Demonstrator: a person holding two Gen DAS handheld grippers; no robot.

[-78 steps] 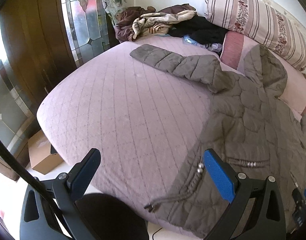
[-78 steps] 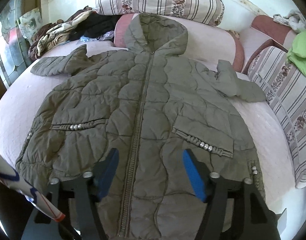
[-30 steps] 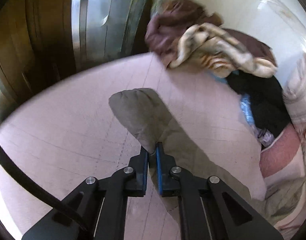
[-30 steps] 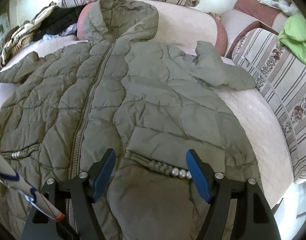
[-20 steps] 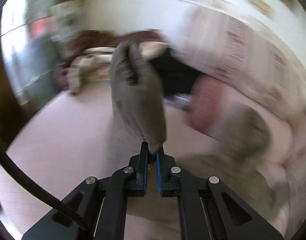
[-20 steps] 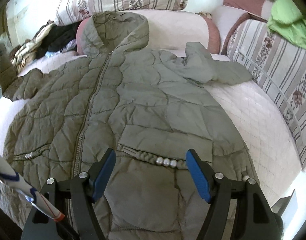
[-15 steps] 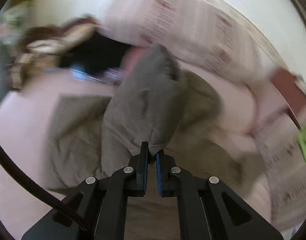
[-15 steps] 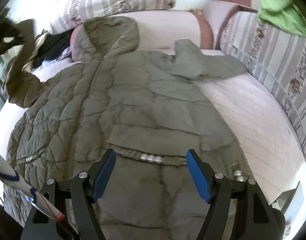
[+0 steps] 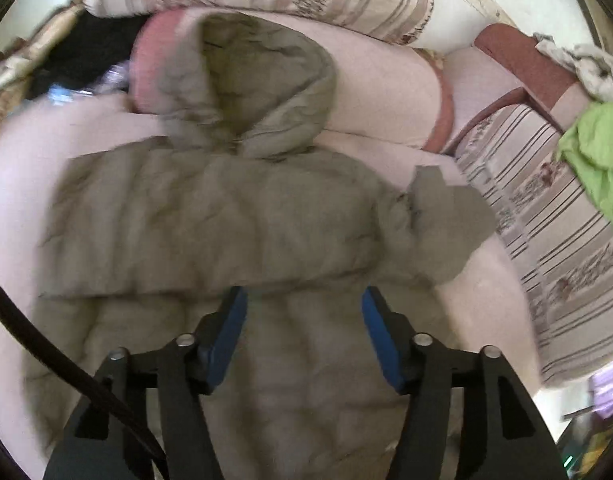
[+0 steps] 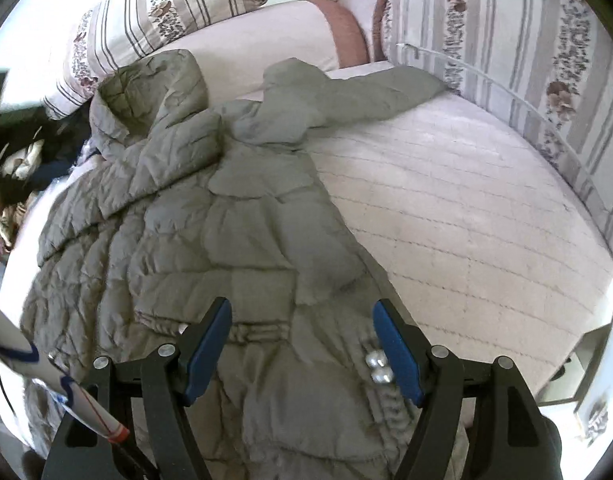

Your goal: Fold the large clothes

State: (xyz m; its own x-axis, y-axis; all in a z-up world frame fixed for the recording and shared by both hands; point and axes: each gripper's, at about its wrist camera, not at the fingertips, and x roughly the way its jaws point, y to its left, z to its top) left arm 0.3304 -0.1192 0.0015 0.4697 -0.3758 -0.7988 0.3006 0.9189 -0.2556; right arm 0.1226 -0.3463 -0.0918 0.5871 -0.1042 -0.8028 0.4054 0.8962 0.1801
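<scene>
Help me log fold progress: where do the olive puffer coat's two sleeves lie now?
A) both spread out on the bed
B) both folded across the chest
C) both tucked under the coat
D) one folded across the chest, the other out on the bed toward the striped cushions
D: one sleeve lies folded across the olive puffer coat, while the other sleeve reaches out over the bed toward the striped cushions.

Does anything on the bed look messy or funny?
Yes: the puffy coat looks lopsided. One sleeve is folded across its chest, while the other sleeve still sticks out sideways on the bed cover. A heap of clothes sits bunched beside the hood.
</scene>
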